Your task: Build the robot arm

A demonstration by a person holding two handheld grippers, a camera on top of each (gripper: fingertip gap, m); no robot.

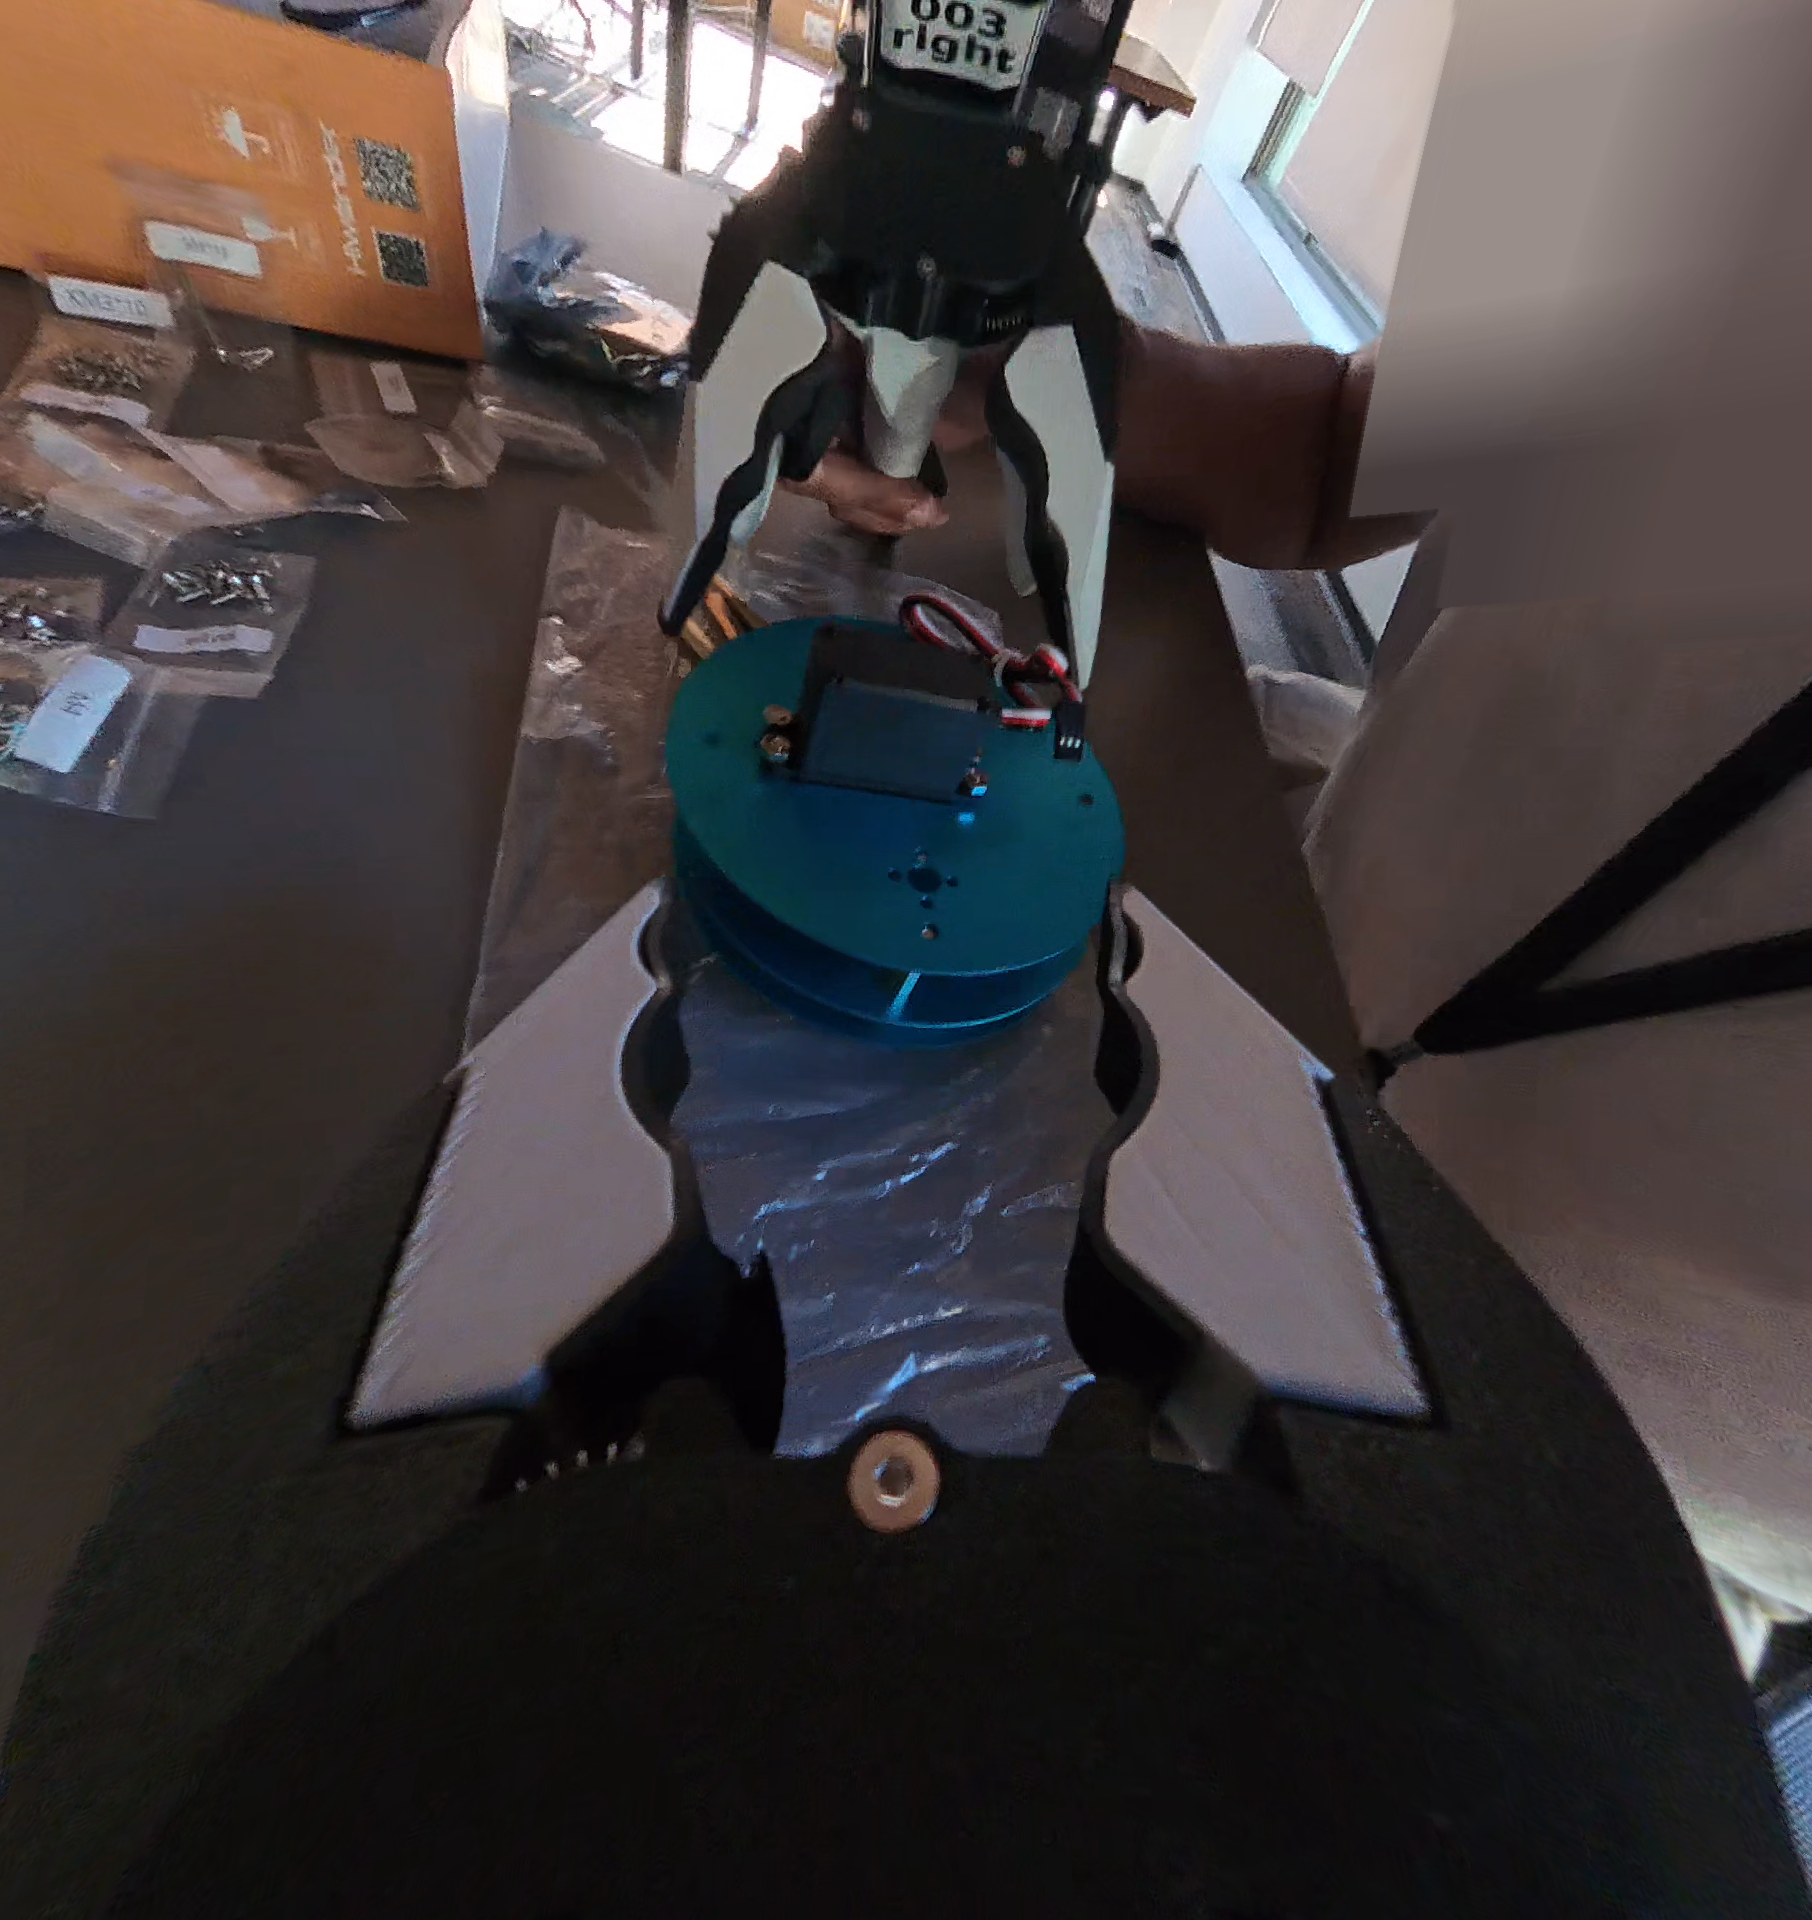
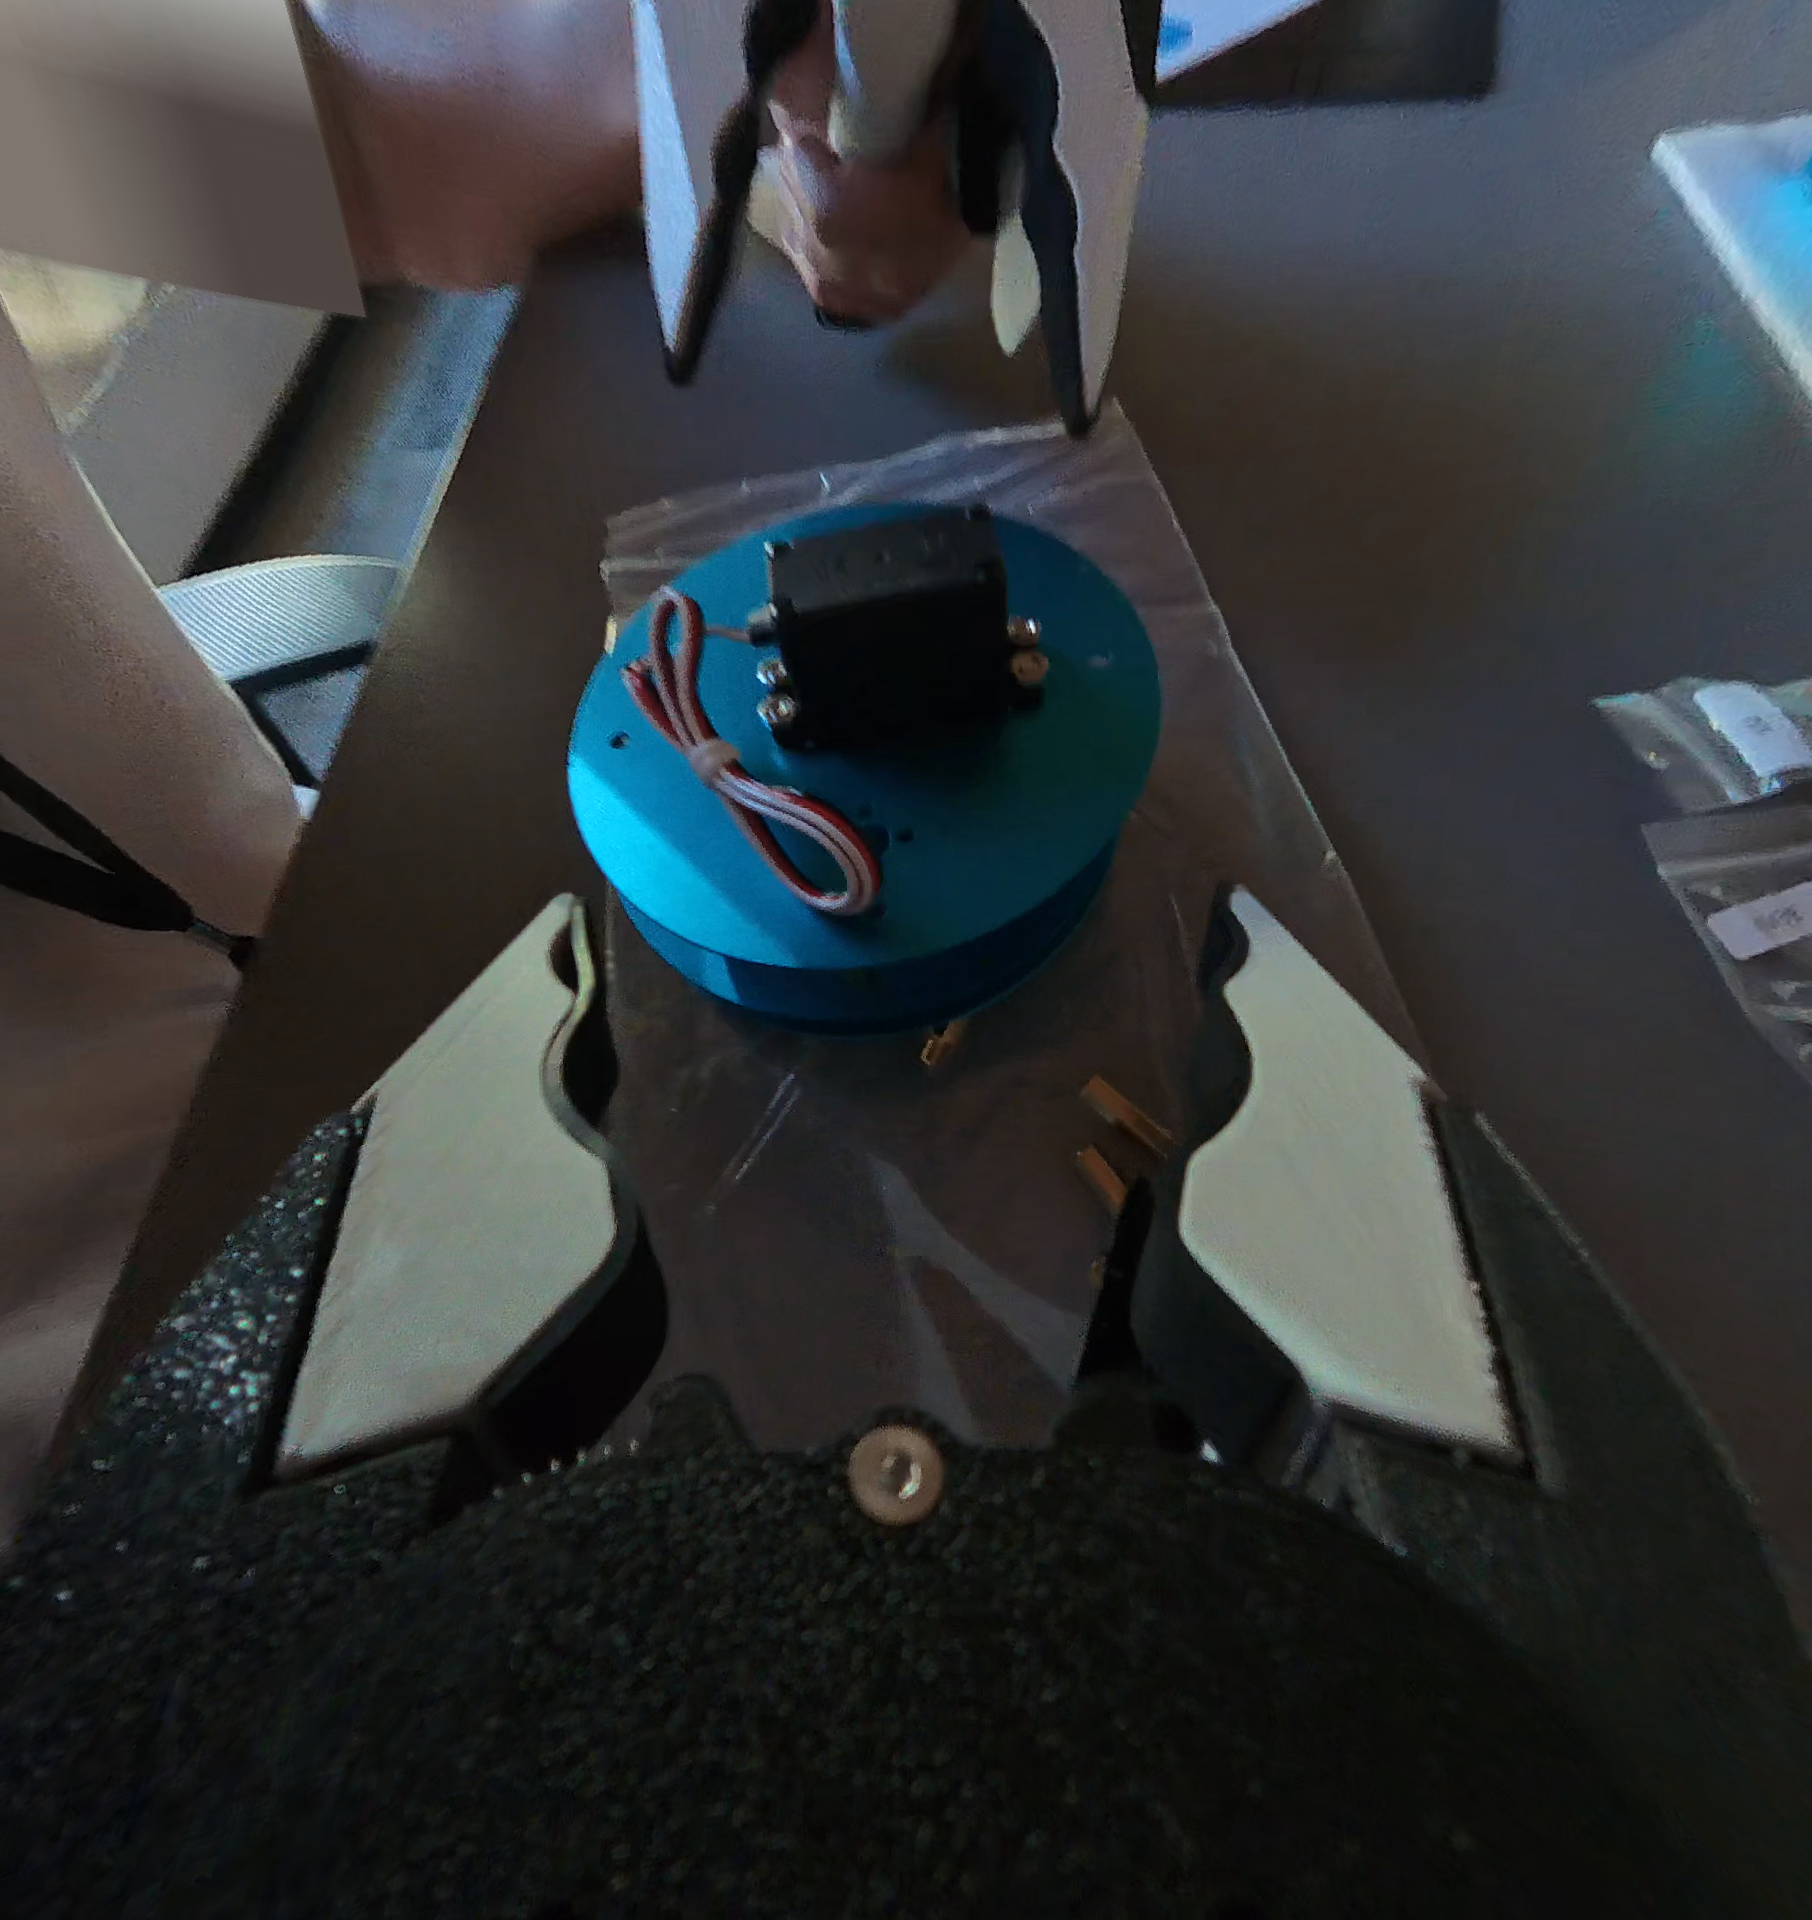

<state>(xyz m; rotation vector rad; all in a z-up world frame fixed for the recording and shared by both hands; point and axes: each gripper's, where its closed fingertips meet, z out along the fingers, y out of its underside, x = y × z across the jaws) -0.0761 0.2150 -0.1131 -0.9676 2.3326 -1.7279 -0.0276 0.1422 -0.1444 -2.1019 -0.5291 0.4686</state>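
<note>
I am holding both sets of fingers spread and empty, left gripper and right gripper facing across the blue disc assembly on its plastic bag on the worktop (closing squarely on the rim, clear of the servo lead, looks soundest).

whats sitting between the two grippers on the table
A blue round metal base with a black servo and its bundled wire on top, lying on a clear plastic bag. Both wrist views show it.
</note>
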